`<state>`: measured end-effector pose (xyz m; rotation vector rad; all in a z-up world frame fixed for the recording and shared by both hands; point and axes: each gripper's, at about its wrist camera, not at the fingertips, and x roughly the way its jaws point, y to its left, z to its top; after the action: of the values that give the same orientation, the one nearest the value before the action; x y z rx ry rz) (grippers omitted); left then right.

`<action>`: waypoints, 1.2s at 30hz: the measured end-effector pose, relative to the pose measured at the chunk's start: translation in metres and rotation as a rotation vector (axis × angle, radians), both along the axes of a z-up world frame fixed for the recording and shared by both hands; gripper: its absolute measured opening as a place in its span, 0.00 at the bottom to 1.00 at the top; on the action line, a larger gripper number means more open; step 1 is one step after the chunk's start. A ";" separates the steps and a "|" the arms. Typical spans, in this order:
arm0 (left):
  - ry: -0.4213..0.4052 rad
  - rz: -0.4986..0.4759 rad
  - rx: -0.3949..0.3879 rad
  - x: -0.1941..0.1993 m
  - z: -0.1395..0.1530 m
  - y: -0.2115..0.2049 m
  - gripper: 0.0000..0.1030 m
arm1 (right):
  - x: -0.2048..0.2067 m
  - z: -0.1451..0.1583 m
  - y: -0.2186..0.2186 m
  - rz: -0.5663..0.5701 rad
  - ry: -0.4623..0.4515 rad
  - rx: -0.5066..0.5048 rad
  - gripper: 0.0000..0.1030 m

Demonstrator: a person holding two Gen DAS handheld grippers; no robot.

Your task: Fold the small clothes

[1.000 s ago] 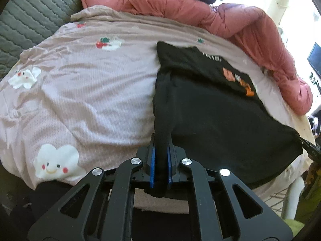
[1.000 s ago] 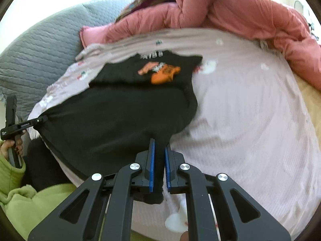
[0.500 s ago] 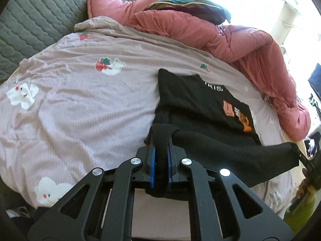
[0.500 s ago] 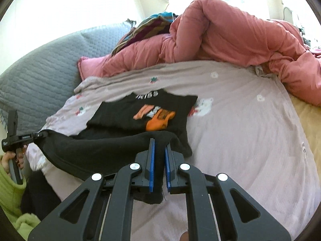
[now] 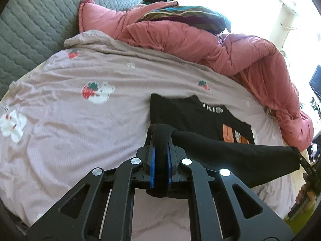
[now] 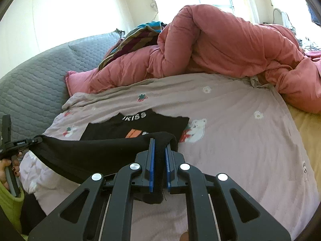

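A black T-shirt [image 5: 180,112] with white lettering and an orange print lies on the pink bed sheet [image 5: 80,120]. Its near hem is lifted off the bed and stretched taut between both grippers. My left gripper [image 5: 160,138] is shut on one hem corner, black cloth bunched between its blue pads. My right gripper [image 6: 159,146] is shut on the other corner of the same T-shirt [image 6: 140,124]. The lifted hem hangs over the print and hides part of it. The left gripper [image 6: 38,140] shows at the far left of the right wrist view, the right gripper [image 5: 299,154] at the far right of the left wrist view.
A rumpled pink duvet [image 5: 200,40] runs along the far side of the bed, with a striped cloth [image 5: 184,16] on top. A grey quilted headboard [image 5: 36,24] stands at the left. A hand in a green sleeve [image 6: 10,196] holds the left gripper's handle.
Both grippers have risen and moved forward over the bed, carrying the hem up and toward the collar. The lower half of the T-shirt has come off the sheet and now covers part of the print.
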<state>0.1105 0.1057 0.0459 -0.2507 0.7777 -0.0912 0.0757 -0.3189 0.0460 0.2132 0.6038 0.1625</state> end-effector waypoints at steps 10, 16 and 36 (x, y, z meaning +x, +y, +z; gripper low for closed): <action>-0.019 0.001 0.032 0.057 0.007 -0.015 0.03 | 0.042 0.000 -0.004 -0.047 0.002 -0.001 0.08; -0.031 0.011 0.034 0.090 0.011 -0.019 0.03 | 0.065 -0.002 -0.006 -0.072 0.009 0.003 0.08; 0.077 0.084 0.008 0.145 -0.083 -0.006 0.05 | 0.135 -0.076 0.001 -0.149 0.206 -0.041 0.08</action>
<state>0.2557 0.0993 -0.0367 -0.2800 0.8426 0.0008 0.2111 -0.3181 -0.0300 0.2362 0.7924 -0.0167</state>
